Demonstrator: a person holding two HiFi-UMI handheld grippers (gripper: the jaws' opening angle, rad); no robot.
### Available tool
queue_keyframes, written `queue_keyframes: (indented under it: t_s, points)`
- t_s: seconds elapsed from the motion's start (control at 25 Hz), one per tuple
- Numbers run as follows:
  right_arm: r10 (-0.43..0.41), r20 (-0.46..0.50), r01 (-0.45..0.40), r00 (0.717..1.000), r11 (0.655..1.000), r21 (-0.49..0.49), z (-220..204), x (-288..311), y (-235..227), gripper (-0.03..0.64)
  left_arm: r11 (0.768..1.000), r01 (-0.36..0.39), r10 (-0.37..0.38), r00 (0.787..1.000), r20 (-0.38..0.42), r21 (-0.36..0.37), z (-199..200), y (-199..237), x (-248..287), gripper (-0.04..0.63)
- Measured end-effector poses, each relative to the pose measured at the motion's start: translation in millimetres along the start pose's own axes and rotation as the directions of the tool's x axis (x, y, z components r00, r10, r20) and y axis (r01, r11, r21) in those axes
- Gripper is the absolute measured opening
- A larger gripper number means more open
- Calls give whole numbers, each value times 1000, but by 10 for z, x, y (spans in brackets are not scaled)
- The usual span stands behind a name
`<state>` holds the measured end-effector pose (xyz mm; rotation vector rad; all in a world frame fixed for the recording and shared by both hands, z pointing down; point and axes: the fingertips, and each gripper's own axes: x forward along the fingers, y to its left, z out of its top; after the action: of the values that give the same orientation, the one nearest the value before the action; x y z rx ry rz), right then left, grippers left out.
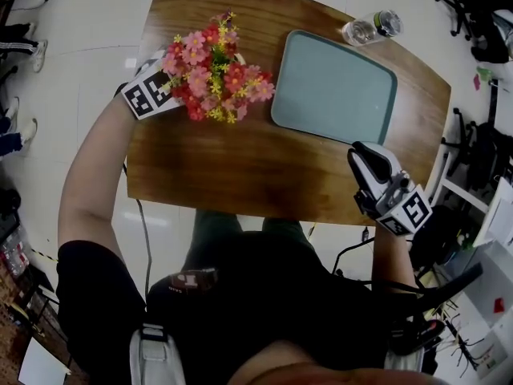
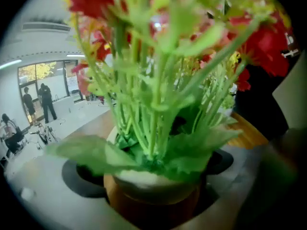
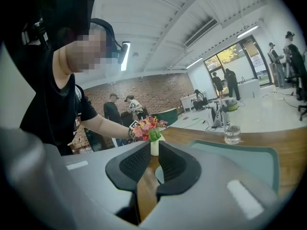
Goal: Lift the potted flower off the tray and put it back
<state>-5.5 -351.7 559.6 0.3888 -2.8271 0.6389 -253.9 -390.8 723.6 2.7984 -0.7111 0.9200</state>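
The potted flower (image 1: 215, 72), a bunch of red, pink and yellow blooms, is over the wooden table (image 1: 240, 167), to the left of the grey-green tray (image 1: 333, 87) and not on it. My left gripper (image 1: 160, 91) is shut on its pot (image 2: 149, 186), a white rim over a brown body between the grey jaws. Stems and leaves fill the left gripper view. I cannot tell whether the pot touches the table. My right gripper (image 1: 362, 152) hovers by the table's front right edge, its jaws (image 3: 152, 152) almost together with nothing between them. In the right gripper view the flower (image 3: 147, 127) shows far off.
A clear water bottle (image 1: 370, 28) lies on the table behind the tray's far right corner. The tray holds nothing. Office chairs and cables stand on the floor to the right of the table. Several people stand in the background of both gripper views.
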Motion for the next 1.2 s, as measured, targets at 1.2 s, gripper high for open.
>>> queue_keyframes:
  t_s: [1.2]
  points:
    - [-145,92,147,985,989,-10,-90,-1125,-109,66,994,50,-64,988,142,102,1788,-415,343,537]
